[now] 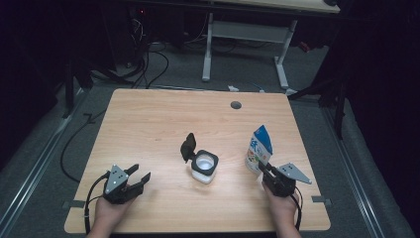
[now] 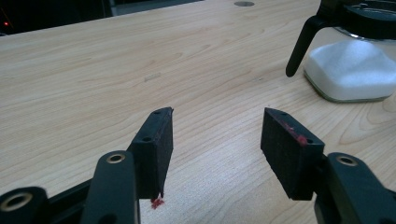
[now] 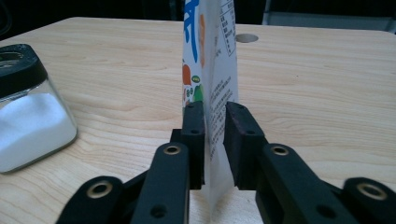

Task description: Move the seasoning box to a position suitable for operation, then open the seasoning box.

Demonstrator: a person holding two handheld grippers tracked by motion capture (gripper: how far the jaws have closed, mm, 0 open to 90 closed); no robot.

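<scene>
We see a matt wood-grain table (image 1: 148, 129), a clear glossy jar (image 1: 204, 167), and a glossy printed pouch (image 1: 259, 148).

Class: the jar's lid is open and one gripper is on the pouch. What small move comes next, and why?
Probably lift the pouch toward the open jar: the right gripper is shut on its edge, while the left gripper rests open beside the jar.

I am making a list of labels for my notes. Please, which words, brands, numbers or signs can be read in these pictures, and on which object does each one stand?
No text can be read with certainty.
Pouch, held between the right gripper jaws: large blue characters, cropped and not legible; small black print on its side, too small to read.
Pouch in the high view: one blue mark, too blurred.
Jar: no label visible.
</scene>
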